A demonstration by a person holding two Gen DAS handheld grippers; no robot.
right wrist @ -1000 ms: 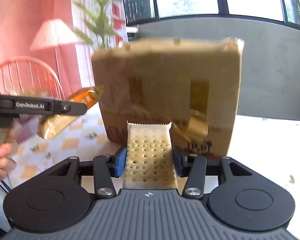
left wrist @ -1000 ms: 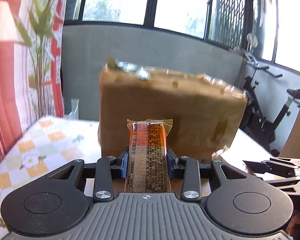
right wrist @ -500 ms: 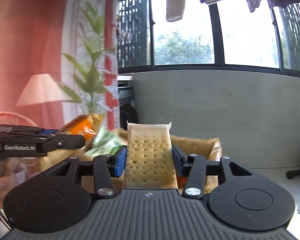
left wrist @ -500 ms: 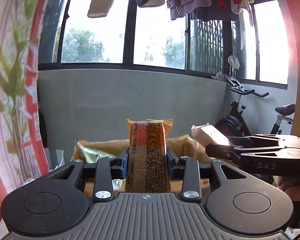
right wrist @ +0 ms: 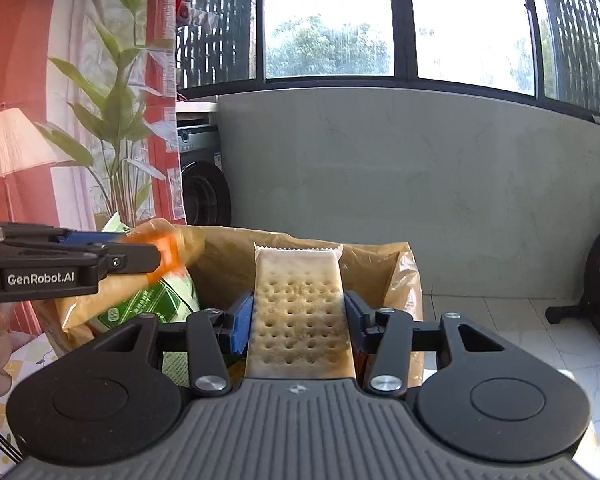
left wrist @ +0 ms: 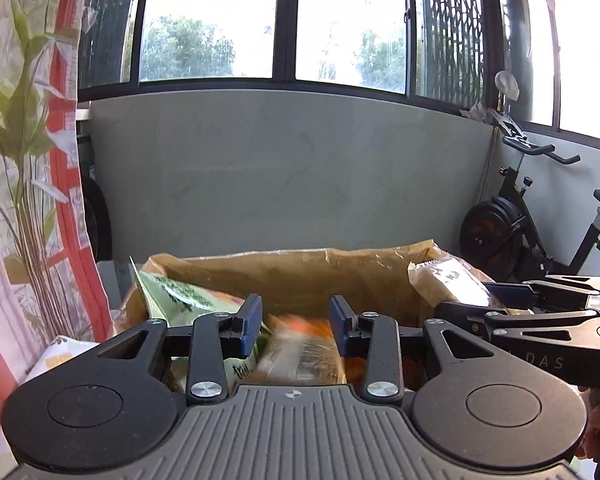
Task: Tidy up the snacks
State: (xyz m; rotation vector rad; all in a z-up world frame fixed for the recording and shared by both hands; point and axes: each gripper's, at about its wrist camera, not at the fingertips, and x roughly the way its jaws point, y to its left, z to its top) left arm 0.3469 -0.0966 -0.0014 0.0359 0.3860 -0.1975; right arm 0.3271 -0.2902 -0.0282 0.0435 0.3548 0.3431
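Orange snack packet (left wrist: 300,350) has dropped from the opening left hand-held gripper (left wrist: 296,322).

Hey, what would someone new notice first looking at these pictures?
Probably the cracker packet, clamped upright in the right tool above the open brown box. Next, the left tool, jaws just opened, with a blurred orange packet dropping between them toward the box, beside a green packet already inside.

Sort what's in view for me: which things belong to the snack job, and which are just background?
Job:
- brown box
- cracker pack, clamped in the right tool
- orange snack pack, blurred, dropping into the box from the left tool, whose jaws have just been opening
- green packet in the box

Background:
- exercise bike
- plant
- lamp
- washing machine
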